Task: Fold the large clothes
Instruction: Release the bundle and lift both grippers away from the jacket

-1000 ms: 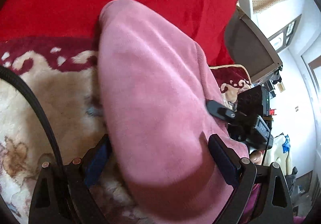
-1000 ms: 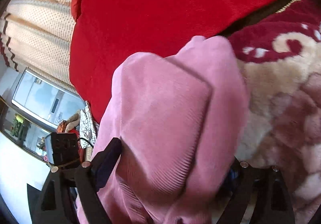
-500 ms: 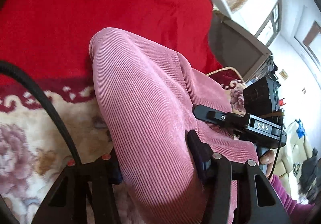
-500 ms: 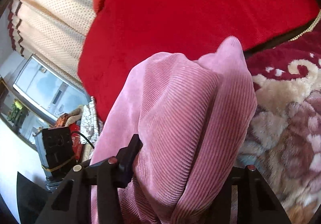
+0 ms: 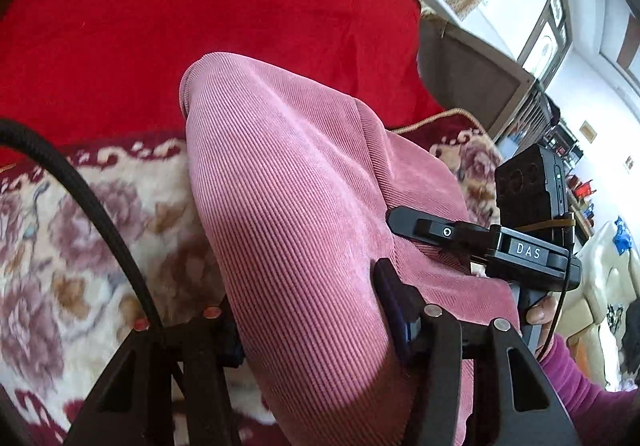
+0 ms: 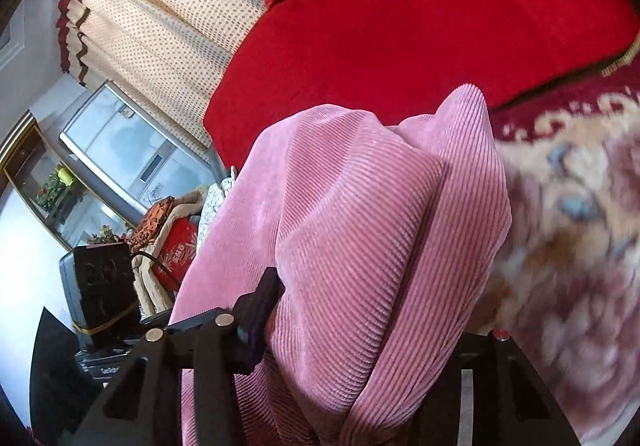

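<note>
A thick pink corduroy garment (image 5: 288,206) is bunched in folded layers and raised above the flowered blanket (image 5: 80,230). My left gripper (image 5: 308,310) is shut on one end of it, the cloth bulging between the pads. The same pink corduroy garment (image 6: 360,230) fills the right wrist view, and my right gripper (image 6: 368,326) is shut on its other end. In the left wrist view the right gripper (image 5: 484,242) shows at the right, held by a person's hand (image 5: 540,312) in a magenta sleeve.
A red blanket (image 5: 200,18) covers the far part of the bed (image 6: 440,14). A dotted beige curtain (image 6: 168,14) hangs behind. A black cable (image 5: 80,186) crosses the left wrist view. A cabinet and piled clothes (image 6: 172,238) stand beside the bed.
Both grippers closed on the pink garment and lifted it off the blanket. The cloth now hangs bunched between them, and more of the room shows behind.
</note>
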### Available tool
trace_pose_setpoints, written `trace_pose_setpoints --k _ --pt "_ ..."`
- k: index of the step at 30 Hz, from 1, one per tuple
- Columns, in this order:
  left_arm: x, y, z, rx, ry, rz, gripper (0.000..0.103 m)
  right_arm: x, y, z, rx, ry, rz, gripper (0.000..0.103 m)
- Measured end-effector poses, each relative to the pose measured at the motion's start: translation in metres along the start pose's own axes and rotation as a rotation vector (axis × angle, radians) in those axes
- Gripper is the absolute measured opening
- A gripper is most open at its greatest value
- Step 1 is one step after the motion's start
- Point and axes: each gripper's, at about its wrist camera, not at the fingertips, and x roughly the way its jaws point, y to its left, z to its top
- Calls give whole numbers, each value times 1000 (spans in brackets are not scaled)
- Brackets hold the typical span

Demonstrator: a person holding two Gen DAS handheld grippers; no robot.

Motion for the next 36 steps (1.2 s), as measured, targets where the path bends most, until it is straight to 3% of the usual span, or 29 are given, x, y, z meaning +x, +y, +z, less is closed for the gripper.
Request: trace_pose_setpoints --k 2,5,7,10,16,20,26,30,36 --pt "8 5 -12 -16 25 14 58 4 -3 -13 18 12 -4 52" --pt "39 20 -25 -58 144 73 71 27 -13 -27 57 53 -49 52" --pt "49 32 -32 -119 181 87 77 38 -24 -35 89 94 -92 57" --pt "35 25 -33 -104 156 122 78 37 -19 -36 82 91 -122 63" --pt "-8 -10 -52 35 -1 352 78 -12 -8 -34 65 0 -243 66" --pt "-24 -29 -57 72 -68 399 78 -40 21 -26 -57 -105 -346 66" --pt "-1 -24 -75 87 3 431 78 4 47 -4 -136 -22 -309 57" --pt "8 -16 -82 39 6 401 82 59 10 -5 -68 132 -422 57" --pt "-23 -20 -86 16 -70 467 82 28 27 -13 -101 79 -406 57"
